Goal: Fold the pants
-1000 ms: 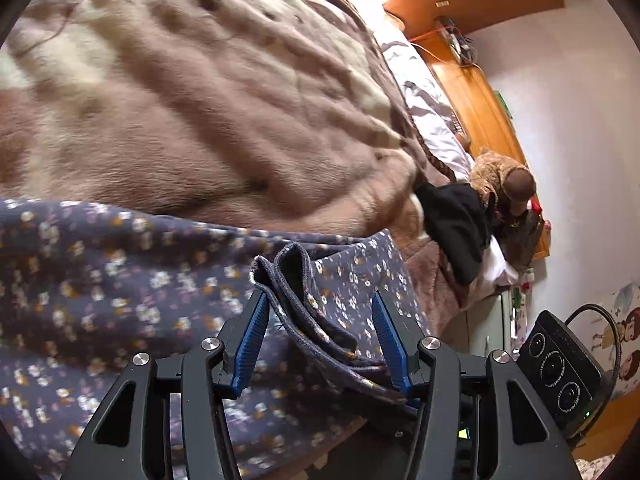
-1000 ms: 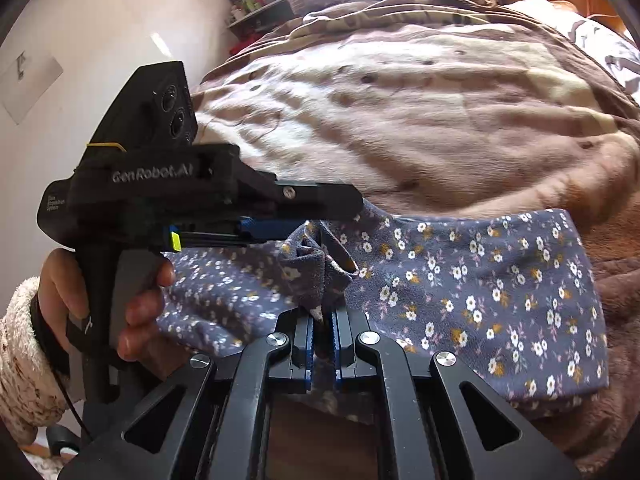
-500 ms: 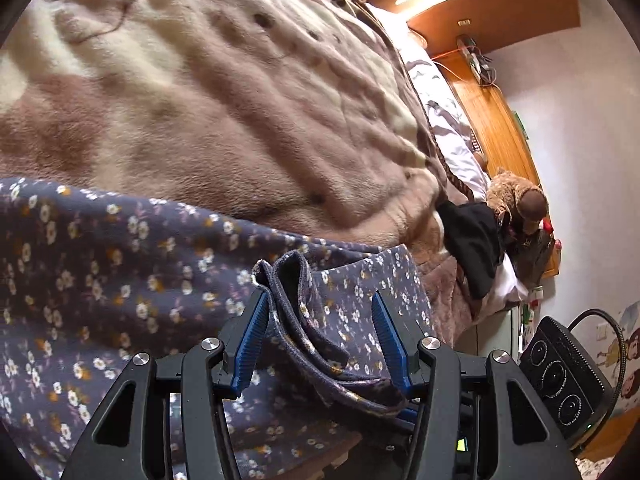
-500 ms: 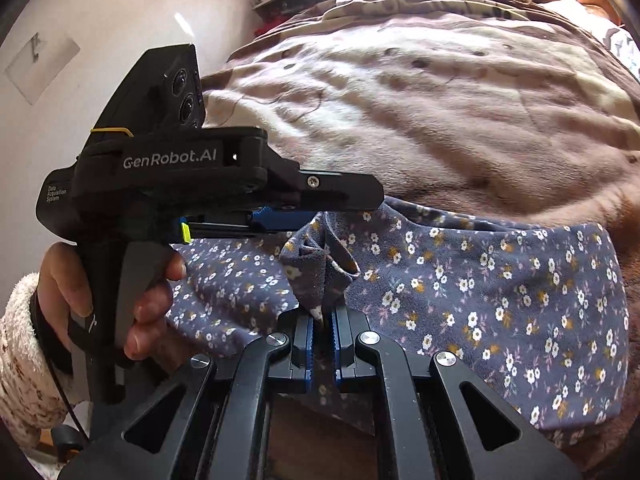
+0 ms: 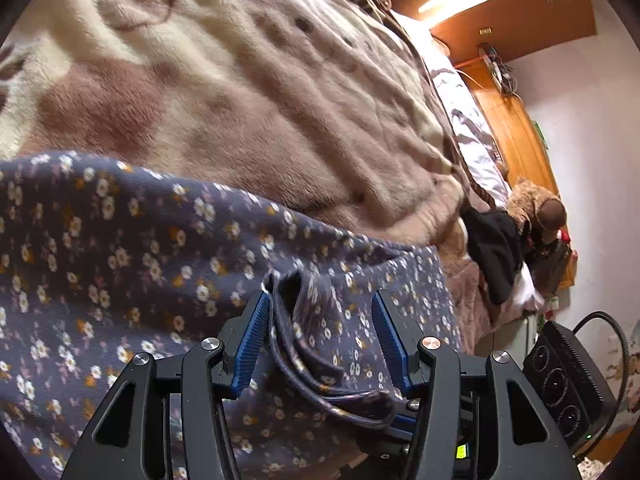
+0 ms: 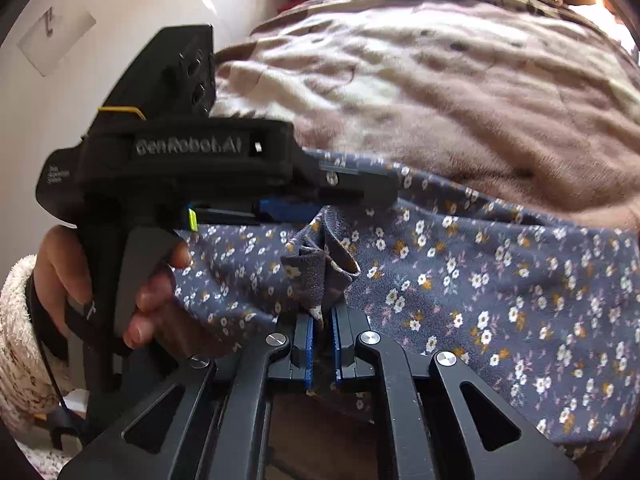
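Observation:
The pants (image 5: 120,264) are dark blue-grey with small white and orange flowers and lie across a fuzzy brown blanket (image 5: 224,92); they also show in the right wrist view (image 6: 500,288). My left gripper (image 5: 320,308) is open, its blue pads (image 5: 252,340) on either side of a bunched fold of the waist edge. My right gripper (image 6: 322,316) is shut on a pinched ridge of the pants near the same edge. The left gripper's body (image 6: 192,152) shows in the right wrist view, held by a hand.
The blanket (image 6: 440,72) covers a bed. A black garment (image 5: 494,248) and a brown stuffed toy (image 5: 536,208) lie at the bed's right edge. A black power strip (image 5: 568,384) sits at lower right, below a wooden headboard (image 5: 516,128).
Both grippers have moved forward over the bed with the pants. The flowered cloth now covers more of the blanket. The left jaws stay open and the right stay shut.

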Tool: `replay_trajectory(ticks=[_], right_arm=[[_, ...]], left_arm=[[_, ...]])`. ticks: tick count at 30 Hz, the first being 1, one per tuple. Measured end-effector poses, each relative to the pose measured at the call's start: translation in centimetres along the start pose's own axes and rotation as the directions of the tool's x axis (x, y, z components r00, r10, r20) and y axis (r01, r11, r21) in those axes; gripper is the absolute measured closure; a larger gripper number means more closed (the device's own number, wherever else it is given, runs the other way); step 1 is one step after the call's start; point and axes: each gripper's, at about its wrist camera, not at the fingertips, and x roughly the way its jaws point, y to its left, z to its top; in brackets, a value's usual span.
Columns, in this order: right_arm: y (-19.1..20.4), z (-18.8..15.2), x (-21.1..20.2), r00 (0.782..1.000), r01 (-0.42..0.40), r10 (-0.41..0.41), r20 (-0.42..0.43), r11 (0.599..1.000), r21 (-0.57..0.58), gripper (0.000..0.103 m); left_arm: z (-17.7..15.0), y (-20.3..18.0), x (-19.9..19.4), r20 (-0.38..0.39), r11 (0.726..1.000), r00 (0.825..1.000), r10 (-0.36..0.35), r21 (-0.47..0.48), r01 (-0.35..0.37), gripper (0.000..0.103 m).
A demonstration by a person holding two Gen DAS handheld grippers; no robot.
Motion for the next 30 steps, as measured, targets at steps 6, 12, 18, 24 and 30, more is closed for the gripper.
replay_trajectory(ticks=[6, 12, 18, 24, 30], right_arm=[[-1.1, -0.2, 1.6, 0.995, -0.055, 0.058, -0.078, 0.998, 0.044, 0.085], [-1.2, -0.1, 1.0, 0.987, -0.142, 0.147, -0.072, 0.988, 0.059, 0.055], [-2.0, 0.8, -2.5, 0.998, -0.058, 0.058, 0.006, 0.998, 0.007, 0.055], [-5.3, 0.3, -5.4, 0.980, 0.195, -0.195, 0.030, 0.981, 0.023, 0.055], [-8.9, -1.5, -5.3, 0.949, 0.313, -0.315, 0.002, 0.945, 0.091, 0.055]], left_arm=[[0.1, -0.2, -0.7, 0.011, 0.998, 0.998, 0.059, 0.032, -0.059, 0.051], [0.0, -1.0, -1.4, 0.036, 0.996, 0.997, 0.072, 0.054, -0.074, 0.051], [-0.8, -2.8, -1.5, 0.064, 0.990, 0.993, 0.103, 0.094, -0.109, 0.051], [-2.6, -5.8, -0.5, 0.119, 0.969, 0.979, 0.164, 0.165, -0.182, 0.051], [-5.2, -7.4, 2.1, 0.181, 0.866, 0.907, 0.379, 0.276, -0.417, 0.051]])
